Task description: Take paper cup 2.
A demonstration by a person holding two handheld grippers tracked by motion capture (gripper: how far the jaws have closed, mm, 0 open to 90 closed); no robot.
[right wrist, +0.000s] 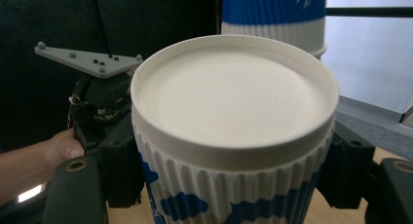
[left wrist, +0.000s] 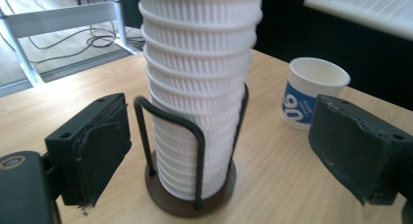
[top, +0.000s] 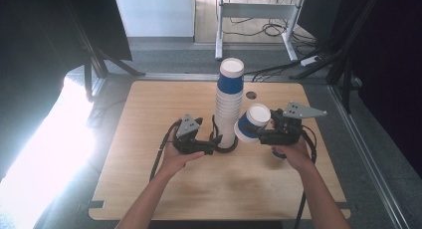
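Note:
A tall stack of ribbed white cups (top: pixel 230 99), topped by a blue-banded one, stands in a dark wire holder (top: pixel 225 145) at the table's middle. My left gripper (top: pixel 215 143) is at the holder's base, open, one jaw on each side of the stack (left wrist: pixel 199 73) and holder (left wrist: pixel 195 131), touching neither. My right gripper (top: pixel 254 128) is shut on a blue-and-white cup (top: pixel 252 118), held tilted just right of the stack. In the right gripper view the cup's white bottom (right wrist: pixel 234 102) faces the camera between the jaws of that gripper (right wrist: pixel 234 185).
Another blue-and-white cup (left wrist: pixel 311 95) stands upright on the wooden table (top: pixel 164 104), right of the holder, below my right hand (top: pixel 278 154). A round cable hole (top: pixel 251 95) sits behind the stack. Desk legs and cables lie on the floor beyond. Bright glare falls at the left.

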